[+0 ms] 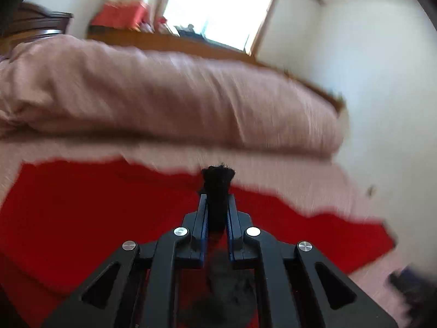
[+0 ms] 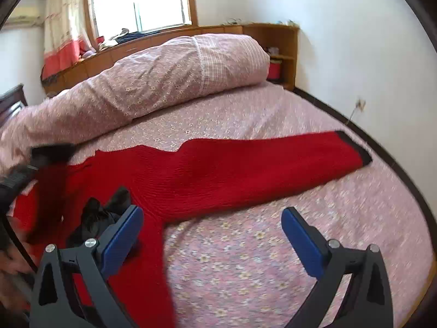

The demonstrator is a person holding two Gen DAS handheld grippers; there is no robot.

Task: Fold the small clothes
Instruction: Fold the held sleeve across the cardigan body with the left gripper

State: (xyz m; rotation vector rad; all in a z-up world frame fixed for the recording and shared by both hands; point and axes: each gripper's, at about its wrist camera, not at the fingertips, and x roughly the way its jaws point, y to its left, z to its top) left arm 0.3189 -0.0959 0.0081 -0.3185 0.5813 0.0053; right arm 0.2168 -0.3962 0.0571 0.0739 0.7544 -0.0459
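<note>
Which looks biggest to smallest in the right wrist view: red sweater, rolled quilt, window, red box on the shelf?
1. red sweater
2. rolled quilt, close to the sweater; it lies farther back, so true order is unsure
3. window
4. red box

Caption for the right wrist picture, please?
Open right claw over a red sweater spread on a flowered bed.

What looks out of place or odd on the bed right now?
Nothing is damaged or spilled. The red sweater lies unfolded, one sleeve stretched toward the bed's edge. The left gripper pinches a black cuff, lifted off the bed. The right gripper is open and empty.
</note>
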